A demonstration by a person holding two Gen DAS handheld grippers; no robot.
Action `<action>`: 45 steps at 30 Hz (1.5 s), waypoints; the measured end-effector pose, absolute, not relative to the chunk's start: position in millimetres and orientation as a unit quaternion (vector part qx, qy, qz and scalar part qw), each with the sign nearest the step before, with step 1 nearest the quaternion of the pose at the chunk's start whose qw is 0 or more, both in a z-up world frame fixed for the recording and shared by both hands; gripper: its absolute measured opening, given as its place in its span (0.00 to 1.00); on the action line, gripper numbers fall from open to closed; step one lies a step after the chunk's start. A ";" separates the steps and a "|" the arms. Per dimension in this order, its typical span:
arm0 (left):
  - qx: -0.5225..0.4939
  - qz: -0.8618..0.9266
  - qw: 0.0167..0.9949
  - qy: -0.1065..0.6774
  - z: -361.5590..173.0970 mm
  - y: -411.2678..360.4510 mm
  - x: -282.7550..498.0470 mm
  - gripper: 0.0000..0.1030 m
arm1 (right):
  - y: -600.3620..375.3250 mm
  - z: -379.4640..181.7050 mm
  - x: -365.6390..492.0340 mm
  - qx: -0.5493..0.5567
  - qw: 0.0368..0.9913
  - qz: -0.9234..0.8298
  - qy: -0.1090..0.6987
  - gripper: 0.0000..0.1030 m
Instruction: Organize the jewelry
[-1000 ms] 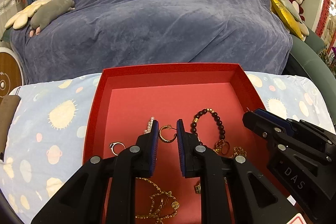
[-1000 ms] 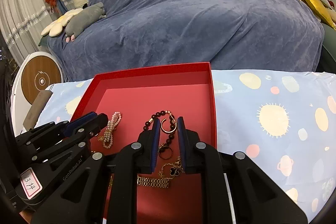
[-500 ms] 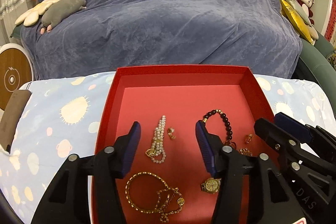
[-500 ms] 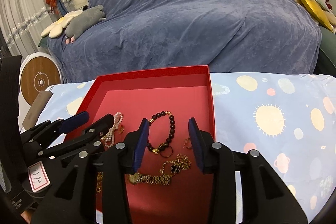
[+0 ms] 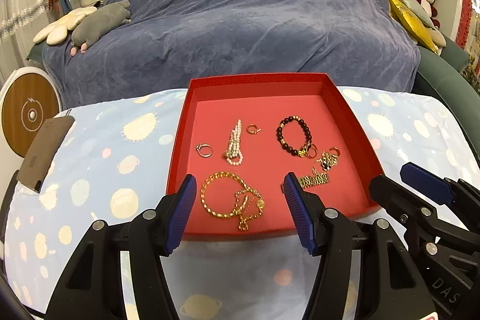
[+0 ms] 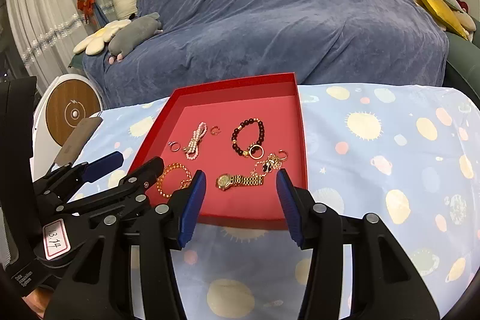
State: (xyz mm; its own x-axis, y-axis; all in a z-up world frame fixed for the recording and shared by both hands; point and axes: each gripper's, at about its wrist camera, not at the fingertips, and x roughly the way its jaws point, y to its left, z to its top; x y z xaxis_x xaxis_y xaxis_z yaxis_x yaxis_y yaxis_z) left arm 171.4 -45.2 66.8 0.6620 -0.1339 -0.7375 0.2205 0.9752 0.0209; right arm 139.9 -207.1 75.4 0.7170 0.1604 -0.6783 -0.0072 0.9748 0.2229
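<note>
A red tray (image 5: pixel 354 122) (image 6: pixel 301 134) on the table holds jewelry: a pearl bracelet (image 5: pixel 235 141) (image 6: pixel 195 140), a small gold hoop earring (image 5: pixel 253 129) (image 6: pixel 214 130), a silver ring (image 5: pixel 204 150) (image 6: pixel 174 145), a dark bead bracelet (image 5: pixel 294 135) (image 6: pixel 249 137), a gold chain (image 5: pixel 231 195) (image 6: pixel 174 179), a gold watch (image 6: pixel 238 180) (image 5: pixel 315 179) and a clover necklace (image 6: pixel 270 164) (image 5: pixel 328 162). My left gripper (image 5: pixel 238 201) is open and empty above the tray's near edge. My right gripper (image 6: pixel 241 189) is open and empty, also at the near edge.
The table has a light blue cloth with sun and planet prints (image 6: pixel 390 155). A brown case (image 5: pixel 45 149) lies at its left edge. A sofa under a blue cover (image 5: pixel 240 14) stands behind, with plush toys (image 5: pixel 90 23). A round white and wood device (image 5: pixel 27 113) stands at left.
Both grippers opened, each letting go of a gold hoop earring, and drew back toward the tray's near edge. The earrings now lie in the tray.
</note>
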 end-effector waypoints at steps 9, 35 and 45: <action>0.047 -0.085 0.908 0.408 55.9 -34.6 133.1 0.57 | -193.9 67.4 104.0 0.100 0.920 0.045 0.378 0.46; 0.054 -0.054 0.904 0.421 41.9 -16.6 122.6 0.62 | -182.3 54.5 94.1 0.065 0.924 0.013 0.377 0.69; 0.053 -0.055 0.905 0.418 44.3 -19.4 122.6 0.63 | -186.3 55.8 90.3 0.067 0.926 0.004 0.372 0.74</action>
